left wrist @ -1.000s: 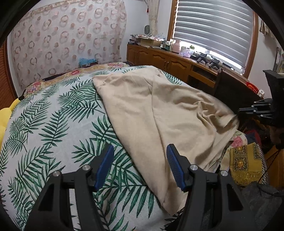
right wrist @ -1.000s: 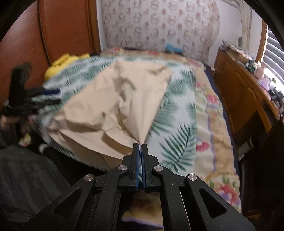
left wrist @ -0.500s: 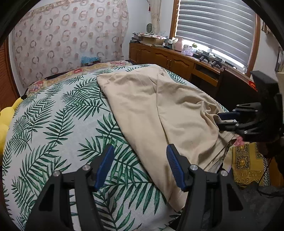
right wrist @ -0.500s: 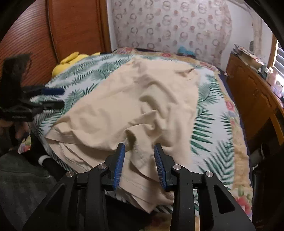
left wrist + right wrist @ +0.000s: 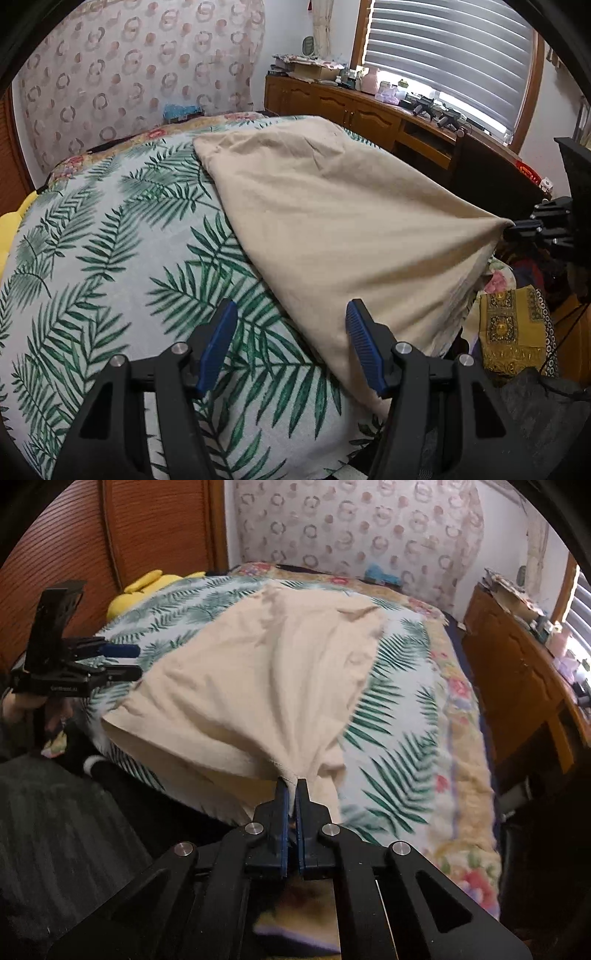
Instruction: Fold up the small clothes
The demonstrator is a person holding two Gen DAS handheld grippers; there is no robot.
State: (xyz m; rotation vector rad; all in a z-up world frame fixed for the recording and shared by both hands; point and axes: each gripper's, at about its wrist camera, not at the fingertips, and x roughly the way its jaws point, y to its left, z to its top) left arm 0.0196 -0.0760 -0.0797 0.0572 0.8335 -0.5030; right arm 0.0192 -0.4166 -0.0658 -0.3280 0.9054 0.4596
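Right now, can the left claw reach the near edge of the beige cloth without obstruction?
Probably yes. The left claw is open above the leaf-print bedcover, and the beige cloth edge lies right at its right finger, with nothing between. The right claw holds another corner.

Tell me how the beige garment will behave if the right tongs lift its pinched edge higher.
The garment looks floppy: it tents into folds toward the shut right tongs, so it would likely drape. It seems light, rising from one pinch. The rest would probably drag across the bedspread, not slide freely.
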